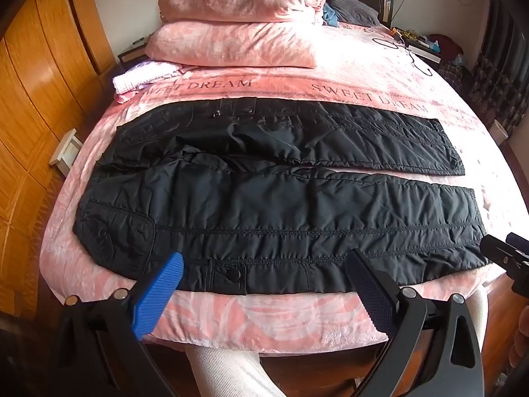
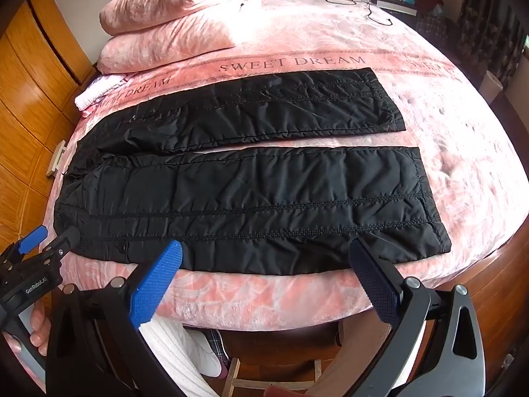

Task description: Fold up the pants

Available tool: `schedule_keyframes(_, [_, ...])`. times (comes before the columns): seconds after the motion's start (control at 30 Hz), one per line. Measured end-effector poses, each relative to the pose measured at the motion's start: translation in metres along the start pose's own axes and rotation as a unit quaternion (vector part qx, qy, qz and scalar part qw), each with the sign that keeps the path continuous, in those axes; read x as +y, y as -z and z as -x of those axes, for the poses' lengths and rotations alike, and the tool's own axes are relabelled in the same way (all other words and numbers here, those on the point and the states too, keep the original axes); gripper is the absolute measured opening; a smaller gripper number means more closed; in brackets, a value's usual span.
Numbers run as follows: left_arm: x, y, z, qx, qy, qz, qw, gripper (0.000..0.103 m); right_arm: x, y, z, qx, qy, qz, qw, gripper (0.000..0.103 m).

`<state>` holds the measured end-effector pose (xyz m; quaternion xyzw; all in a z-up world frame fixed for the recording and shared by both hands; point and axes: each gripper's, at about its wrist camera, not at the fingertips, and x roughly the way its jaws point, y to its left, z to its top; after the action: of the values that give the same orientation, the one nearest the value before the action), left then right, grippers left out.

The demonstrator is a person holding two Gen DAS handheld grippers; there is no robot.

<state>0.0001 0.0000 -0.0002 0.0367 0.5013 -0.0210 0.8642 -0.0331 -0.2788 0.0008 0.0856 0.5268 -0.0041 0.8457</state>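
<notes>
Item 1, left gripper: jaws spread wide, holding nothing; blue pad on one side, dark mesh pad on the other. Poised above the near outer seam of the pants, at the waist-and-pocket end.

Item 2, right gripper: jaws likewise wide and empty, poised above the same near seam, further toward the cuff.

Item 3, pants: black, padded, quilted in long stitched rows. Laid flat and unfolded across the bed, just beyond both pairs of jaws. Waist lies out past the left gripper's blue pad; cuffs lie out past the right gripper's mesh pad. The two legs run side by side with a narrow strip of bedding between them; the nearer leg's edge sits right at the bed's front edge. A snap-button pocket lies between the left gripper's pads.

Handling, as a judgement: light, soft and puffy, with a smooth shell likely to slip; padding should spring back, so folds may need pressing. Best hold appears to be the stitched outer seam of the near leg, one grip near the waist, one near the cuff.

Item 4, pillows: two, pink, stacked well beyond the pants.
</notes>
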Motion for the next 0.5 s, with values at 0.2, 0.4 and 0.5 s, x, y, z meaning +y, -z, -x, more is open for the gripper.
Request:
schedule_keyframes(0.2, [-0.0002,-0.0009,-0.001,-0.001,0.001,-0.002,1.0,0.099,0.0,0.0001,0.0003,-0.003,-0.002,0.0,1.0,0.101])
schedule_keyframes(0.4, [0.0064,-0.003,0.0025,-0.004,-0.001,0.0,1.0,0.099,0.0006,0.0004,0.0016,-0.006,-0.002,0.001,1.0,0.101])
schedule_keyframes(0.5, [0.0092,-0.0045,0.0029,-0.003,0.001,0.0,1.0,0.099,-0.0003,-0.0006,0.0011,-0.006,-0.002,0.002,1.0,0.101])
